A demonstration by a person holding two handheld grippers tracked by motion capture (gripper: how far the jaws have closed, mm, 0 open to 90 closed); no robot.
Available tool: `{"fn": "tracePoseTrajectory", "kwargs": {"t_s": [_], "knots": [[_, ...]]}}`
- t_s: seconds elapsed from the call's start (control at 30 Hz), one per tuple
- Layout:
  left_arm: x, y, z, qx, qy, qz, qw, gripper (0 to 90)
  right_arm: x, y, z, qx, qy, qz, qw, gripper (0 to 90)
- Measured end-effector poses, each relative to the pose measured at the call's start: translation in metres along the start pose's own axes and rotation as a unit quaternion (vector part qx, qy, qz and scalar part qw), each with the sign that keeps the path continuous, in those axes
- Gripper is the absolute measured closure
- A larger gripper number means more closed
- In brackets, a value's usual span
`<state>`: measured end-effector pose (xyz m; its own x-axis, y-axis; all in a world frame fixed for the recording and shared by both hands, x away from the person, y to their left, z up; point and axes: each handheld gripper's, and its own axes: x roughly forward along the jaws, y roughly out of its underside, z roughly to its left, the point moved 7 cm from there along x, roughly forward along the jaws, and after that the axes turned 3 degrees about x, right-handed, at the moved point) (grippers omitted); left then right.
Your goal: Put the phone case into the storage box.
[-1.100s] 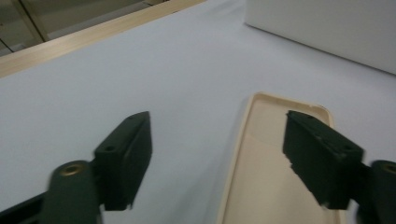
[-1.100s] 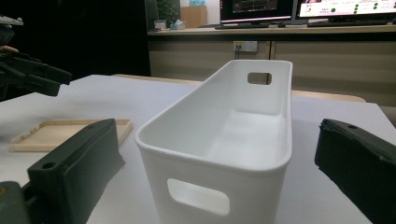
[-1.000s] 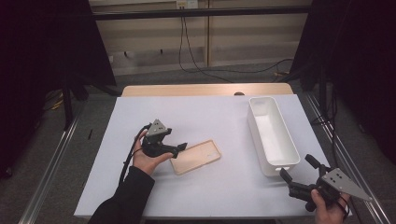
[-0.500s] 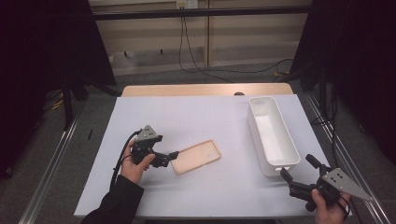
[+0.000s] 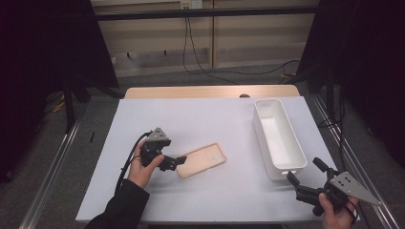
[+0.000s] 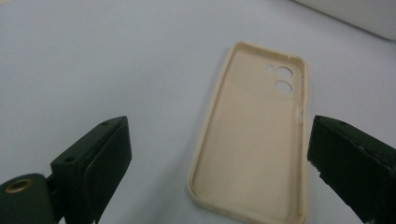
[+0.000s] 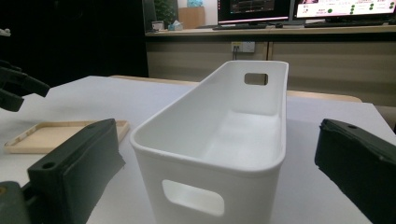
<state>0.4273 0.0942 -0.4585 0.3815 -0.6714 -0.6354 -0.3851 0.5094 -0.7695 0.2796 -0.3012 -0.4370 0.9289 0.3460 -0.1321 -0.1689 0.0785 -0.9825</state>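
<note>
My left gripper (image 5: 175,161) has its jaws spread wide, straddling the near end of the beige phone case (image 6: 254,135) without touching it; the case lies flat, hollow side up, on the white table (image 5: 210,119). My right gripper (image 5: 305,179) is also released, holding nothing, jaws parted just in front of the end of the white bin (image 7: 219,140), which stands well apart from the case
</note>
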Motion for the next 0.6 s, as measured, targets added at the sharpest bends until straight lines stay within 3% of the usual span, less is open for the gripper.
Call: {"fn": "tracePoseTrajectory", "kwargs": {"t_s": [0.23, 0.37, 0.6], "knots": [[0.016, -0.016, 0.007, 0.020, 0.012, 0.015, 0.9996, 6.0, 0.001, 0.000, 0.001, -0.005, -0.001, 0.001, 1.0000, 0.0], [0.023, -0.015, 0.001, 0.029, 0.023, 0.029, 0.9989, 5.9, 0.000, 0.001, 0.000, -0.003, -0.002, 0.002, 1.0000, 0.0], [0.030, -0.010, 0.004, 0.040, 0.016, 0.053, 0.9977, 5.5, 0.000, 0.000, 0.002, -0.006, -0.004, 0.001, 1.0000, 0.0]]}}
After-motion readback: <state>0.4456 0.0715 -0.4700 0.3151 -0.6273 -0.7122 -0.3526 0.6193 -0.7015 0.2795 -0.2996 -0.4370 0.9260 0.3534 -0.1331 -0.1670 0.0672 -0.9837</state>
